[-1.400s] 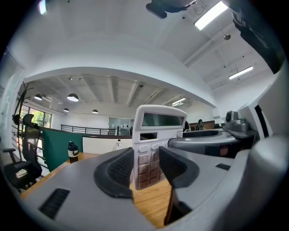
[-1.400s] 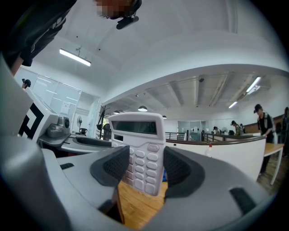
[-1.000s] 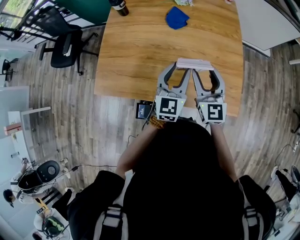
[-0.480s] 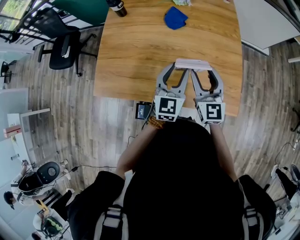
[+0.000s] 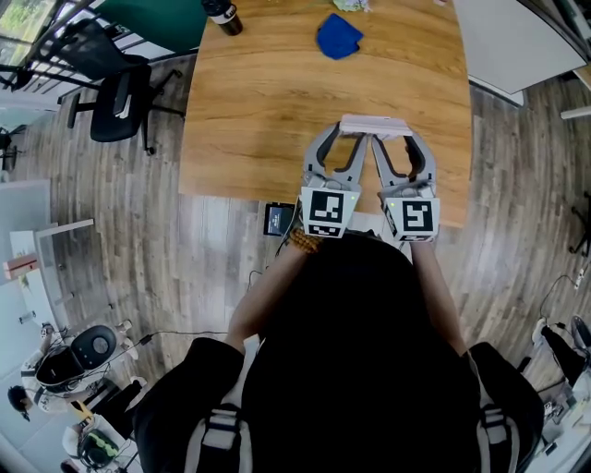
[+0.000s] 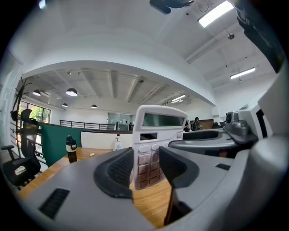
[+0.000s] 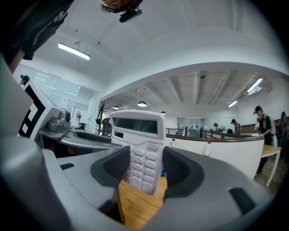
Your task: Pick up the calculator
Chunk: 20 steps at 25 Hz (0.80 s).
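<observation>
A white calculator (image 5: 376, 125) stands upright, display on top, across the tips of both grippers above the near part of the wooden table (image 5: 268, 102). My left gripper (image 5: 347, 137) has its outer finger against the calculator's left edge (image 6: 153, 135), and its inner pad sits in front of the keys. My right gripper (image 5: 403, 139) mirrors this: its outer finger is at the calculator's right edge (image 7: 140, 144) and its inner pad covers the left keys. Both pairs of jaws stand fairly wide with the calculator clamped at their tips. Its lower edge shows above the wood.
A blue cloth (image 5: 338, 35) and a dark bottle (image 5: 222, 14) lie at the table's far end. A black office chair (image 5: 120, 88) stands to the left. A small screen device (image 5: 280, 219) lies on the floor by the table's near edge. A white table (image 5: 517, 46) is at the right.
</observation>
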Each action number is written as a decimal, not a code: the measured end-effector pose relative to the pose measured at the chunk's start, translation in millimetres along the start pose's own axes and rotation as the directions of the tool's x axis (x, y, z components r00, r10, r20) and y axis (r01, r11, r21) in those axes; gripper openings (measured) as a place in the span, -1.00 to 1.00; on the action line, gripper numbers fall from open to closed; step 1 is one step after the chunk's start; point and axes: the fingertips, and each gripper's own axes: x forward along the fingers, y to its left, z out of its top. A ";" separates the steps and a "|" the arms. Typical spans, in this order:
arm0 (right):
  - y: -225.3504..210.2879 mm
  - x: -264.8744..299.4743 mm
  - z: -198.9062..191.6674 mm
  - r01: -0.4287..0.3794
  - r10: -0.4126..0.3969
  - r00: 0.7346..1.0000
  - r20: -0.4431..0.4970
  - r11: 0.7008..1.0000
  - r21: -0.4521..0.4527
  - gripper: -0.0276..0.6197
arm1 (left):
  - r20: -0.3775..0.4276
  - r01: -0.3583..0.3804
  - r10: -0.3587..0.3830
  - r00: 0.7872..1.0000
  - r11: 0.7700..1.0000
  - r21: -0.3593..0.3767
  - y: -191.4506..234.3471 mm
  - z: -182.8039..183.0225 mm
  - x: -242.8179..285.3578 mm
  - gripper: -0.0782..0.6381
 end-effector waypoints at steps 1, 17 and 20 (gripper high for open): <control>-1.6 -0.4 -0.7 0.003 -0.003 1.000 -0.003 1.000 0.004 -0.21 | -0.001 0.001 -0.001 1.000 1.000 0.000 -1.2 -0.8 1.1 -0.22; -7.2 2.9 -17.4 0.005 -0.002 0.998 -0.067 0.999 0.038 -0.33 | -0.055 0.001 -0.001 0.999 1.000 0.002 -1.0 -17.9 5.8 -0.22; -6.0 3.4 -21.2 0.004 -0.001 0.997 -0.074 0.999 0.041 -0.33 | -0.067 0.006 -0.005 0.998 1.000 0.003 -0.4 -21.7 5.7 -0.22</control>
